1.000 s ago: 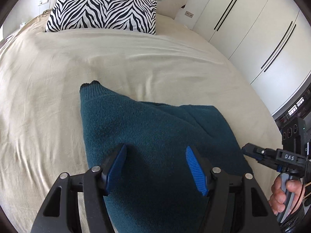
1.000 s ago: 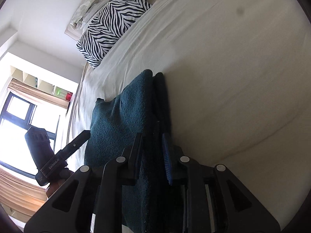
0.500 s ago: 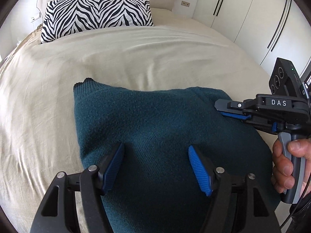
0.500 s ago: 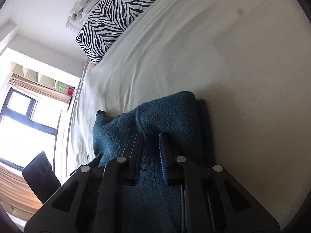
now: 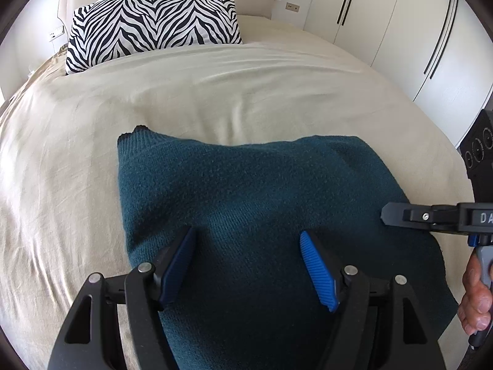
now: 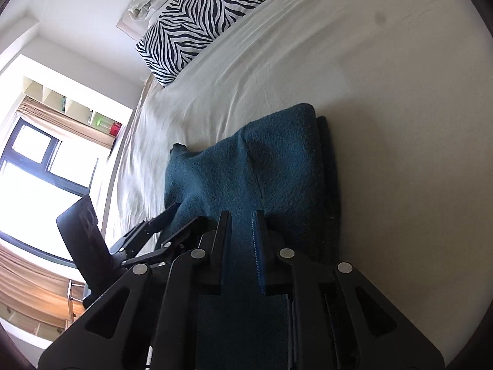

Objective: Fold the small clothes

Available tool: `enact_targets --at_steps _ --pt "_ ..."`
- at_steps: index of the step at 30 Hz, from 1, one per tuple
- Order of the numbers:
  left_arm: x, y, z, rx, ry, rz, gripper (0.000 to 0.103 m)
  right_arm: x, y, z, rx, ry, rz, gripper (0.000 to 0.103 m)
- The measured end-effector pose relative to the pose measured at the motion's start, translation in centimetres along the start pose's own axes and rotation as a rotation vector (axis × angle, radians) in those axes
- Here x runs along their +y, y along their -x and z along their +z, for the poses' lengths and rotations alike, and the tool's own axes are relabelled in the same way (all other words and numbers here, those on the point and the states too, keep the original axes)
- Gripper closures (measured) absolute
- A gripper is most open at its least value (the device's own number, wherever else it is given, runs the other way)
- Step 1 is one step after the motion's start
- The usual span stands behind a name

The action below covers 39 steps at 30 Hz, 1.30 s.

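The teal sweater [image 5: 252,215] lies near the front of the bed [image 5: 215,92], already doubled: the right wrist view shows a second layer edge under its far side. The left gripper [image 5: 248,246] hovers low over the middle of the cloth with its jaws wide, nothing between the pads; they have just been opening a little, probably to press or steady the fold, not pinch it. The right gripper [image 6: 240,231] sits at the sweater's right edge, jaws narrow, and they have just eased apart slightly; cloth shows between the 2 fingers, but I cannot tell whether they pinch it. A zebra pillow [image 5: 154,24] rests at the headboard, well apart.
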State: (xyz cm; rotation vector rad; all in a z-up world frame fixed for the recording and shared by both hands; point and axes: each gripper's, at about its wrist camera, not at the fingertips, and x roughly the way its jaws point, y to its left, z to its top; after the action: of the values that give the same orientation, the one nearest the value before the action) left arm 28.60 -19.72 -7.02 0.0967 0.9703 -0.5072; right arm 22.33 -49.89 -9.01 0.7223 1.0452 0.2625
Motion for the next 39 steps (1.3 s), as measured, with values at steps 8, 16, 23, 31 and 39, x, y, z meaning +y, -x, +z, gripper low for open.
enact_targets --at_steps 8,16,23,31,39 --pt "0.3 5.0 -1.3 -0.049 0.049 -0.01 0.042 0.8 4.1 -2.1 -0.069 -0.012 0.052 0.089" --pt "-2.0 6.6 -7.0 -0.01 0.028 -0.018 0.044 -2.0 2.6 -7.4 0.025 -0.066 0.081 0.092" --pt "-2.2 9.8 -7.9 -0.051 0.056 -0.026 0.045 -0.3 7.0 -9.4 -0.043 -0.054 0.107 0.089" --pt "-4.1 7.3 -11.9 0.015 0.01 -0.029 0.045 -1.7 6.6 -11.6 -0.003 -0.06 0.043 0.078" --pt "0.4 12.3 -10.4 -0.169 0.193 -0.122 0.012 -1.5 11.1 -8.2 -0.172 -0.052 0.019 0.024"
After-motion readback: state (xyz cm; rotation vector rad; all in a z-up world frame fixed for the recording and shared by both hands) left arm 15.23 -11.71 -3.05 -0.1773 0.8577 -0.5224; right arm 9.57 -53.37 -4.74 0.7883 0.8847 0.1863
